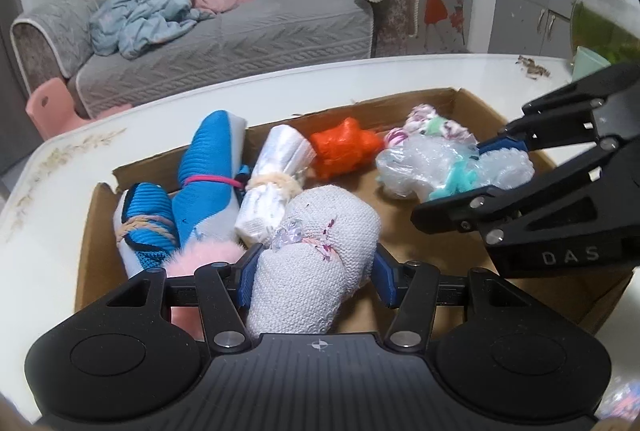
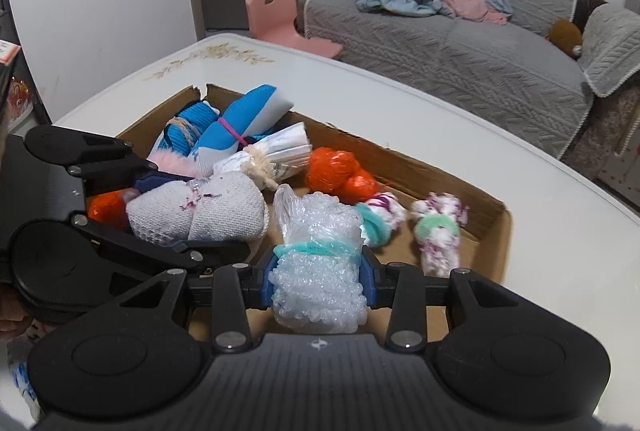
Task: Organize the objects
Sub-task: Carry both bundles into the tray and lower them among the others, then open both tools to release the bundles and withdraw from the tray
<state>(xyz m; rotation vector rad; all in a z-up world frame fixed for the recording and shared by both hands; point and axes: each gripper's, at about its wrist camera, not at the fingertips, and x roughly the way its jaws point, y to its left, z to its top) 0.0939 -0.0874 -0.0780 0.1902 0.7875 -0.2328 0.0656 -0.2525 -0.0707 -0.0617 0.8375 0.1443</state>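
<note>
While clamped — grey towel roll (image 1: pixel 316 271) between left hand-held gripper's (image 1: pixel 316 277) pads.

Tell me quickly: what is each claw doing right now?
Left claw: closed on the grey knitted roll.
Right claw: closed on the bubble-wrap bundle.

A white knitted bundle (image 1: pixel 316 263) tied with a speckled band is held low over the near-left part of the cardboard box (image 1: pixel 472 243). A bubble-wrap bundle (image 2: pixel 320 271) with a teal band is held over the box's near edge.
</note>
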